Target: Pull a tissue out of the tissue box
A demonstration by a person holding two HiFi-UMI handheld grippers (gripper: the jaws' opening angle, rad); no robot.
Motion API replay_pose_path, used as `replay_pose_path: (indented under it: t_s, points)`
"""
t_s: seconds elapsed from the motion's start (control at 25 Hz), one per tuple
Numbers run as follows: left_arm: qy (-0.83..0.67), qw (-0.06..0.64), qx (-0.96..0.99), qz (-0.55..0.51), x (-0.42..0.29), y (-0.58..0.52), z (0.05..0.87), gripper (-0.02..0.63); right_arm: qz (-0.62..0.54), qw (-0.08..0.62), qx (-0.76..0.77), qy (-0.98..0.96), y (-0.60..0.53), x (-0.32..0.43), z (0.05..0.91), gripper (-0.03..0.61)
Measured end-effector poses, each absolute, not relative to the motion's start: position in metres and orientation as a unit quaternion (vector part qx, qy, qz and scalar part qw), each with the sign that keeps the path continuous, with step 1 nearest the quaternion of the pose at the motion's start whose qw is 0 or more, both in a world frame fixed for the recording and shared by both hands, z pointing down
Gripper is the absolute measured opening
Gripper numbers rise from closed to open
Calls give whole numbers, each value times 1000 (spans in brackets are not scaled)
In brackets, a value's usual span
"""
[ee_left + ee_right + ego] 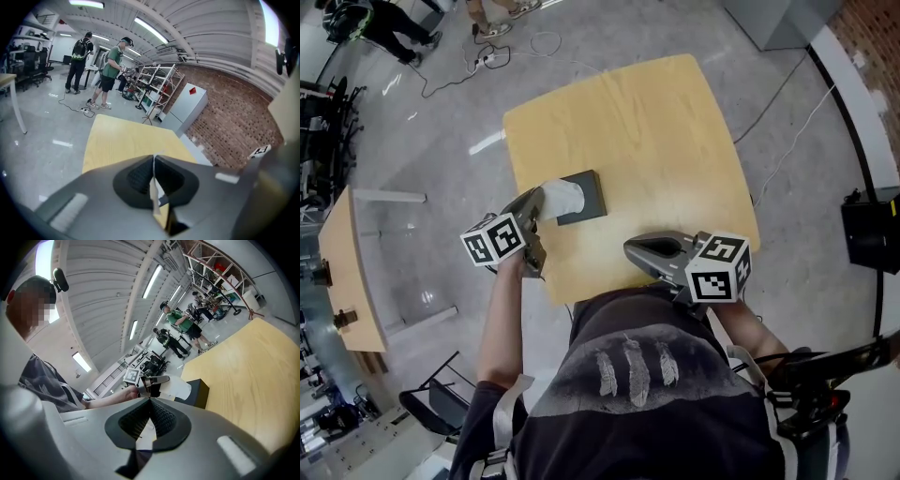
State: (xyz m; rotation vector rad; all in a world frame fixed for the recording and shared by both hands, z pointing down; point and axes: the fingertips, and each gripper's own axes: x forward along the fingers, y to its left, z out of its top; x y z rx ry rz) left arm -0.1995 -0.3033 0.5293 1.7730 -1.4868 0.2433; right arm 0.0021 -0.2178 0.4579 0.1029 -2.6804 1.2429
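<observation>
Tissue (563,197) — pinched in left tongs (538,201), above box (593,191)

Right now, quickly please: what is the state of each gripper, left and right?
Left gripper: closed on the tissue that sticks out of the tissue box.
Right gripper: closed, nothing between its jaws.

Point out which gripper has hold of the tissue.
The left gripper, shut on the white tissue at the dark tissue box; the right gripper is shut, empty.
</observation>
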Motion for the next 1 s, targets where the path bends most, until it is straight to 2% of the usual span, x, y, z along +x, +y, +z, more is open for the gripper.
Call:
replay_pose_path:
  t_s: [0.56,1.0]
  points:
    - [-620,352,693,106,-197,-290,494,2,410,77,11,-909,-212,22,456,-3]
    - [-635,357,680,83,-194,-261,473,2,431,76,-34,-899,-191,22,465,-3]
